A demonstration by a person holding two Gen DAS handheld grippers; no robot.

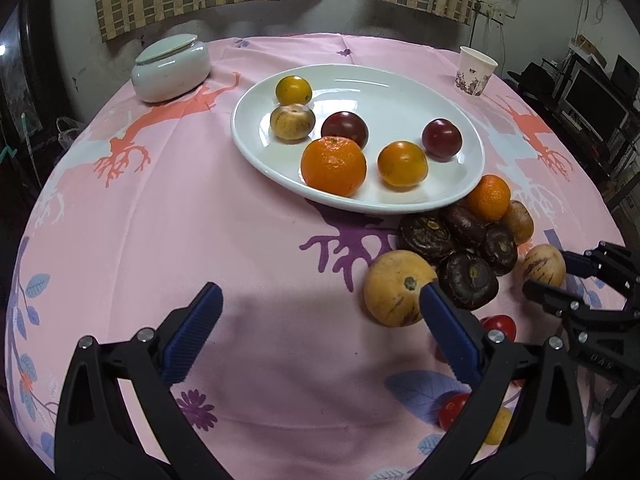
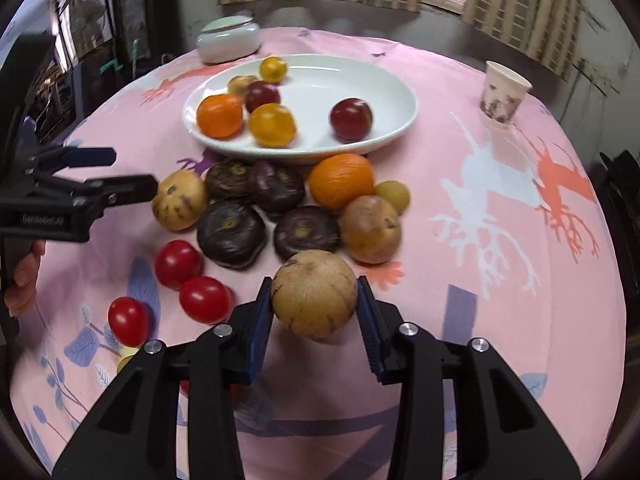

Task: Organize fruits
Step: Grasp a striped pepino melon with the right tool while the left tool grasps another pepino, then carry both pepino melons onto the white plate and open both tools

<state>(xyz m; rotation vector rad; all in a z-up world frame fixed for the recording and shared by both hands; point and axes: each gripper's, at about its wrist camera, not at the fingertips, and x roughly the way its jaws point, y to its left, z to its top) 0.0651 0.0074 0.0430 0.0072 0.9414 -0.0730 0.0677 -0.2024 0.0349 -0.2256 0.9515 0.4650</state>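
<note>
1. Your right hand-held gripper [image 2: 316, 312] is clenched on a round tan fruit [image 2: 315, 294]; both blue pads press its sides, so this piece is grasped but not yet on the plate.

2. Straight ahead of that gripper, beyond the loose pile, sits the white plate [image 2: 394, 96]. It already carries six fruits: an orange mandarin [image 2: 219, 115], two yellow ones, two dark red ones and a small tan one. This part of the sorting looks done.

3. Between the right gripper and the plate, a cluster waits on the pink surface [image 2: 500, 300]: four dark purple-brown fruits [image 2: 231, 234], a second orange mandarin [image 2: 341, 180] just beside the plate's near rim, a tan-brown fruit, a small yellow-green one and a pale streaked fruit [image 2: 179, 206].

4. Ahead and to the left of the right gripper lie three red tomatoes [image 2: 177, 263], close together, with small yellow pieces partly hidden under the gripper's frame.

5. Your left hand-held gripper [image 1: 320, 334] is released, its jaws wide apart above bare cloth, holding nothing. A large tan fruit [image 1: 394, 294] lies just beside its right finger.

6. Judged from this, roughly a third of the fruit is plated. More than ten pieces remain loose, counting the one you grip.

7. A lidded white jar [image 2: 229, 40] and a paper cup [image 2: 505, 94] stand far ahead, beyond the plate, well apart from the fruit.
</note>
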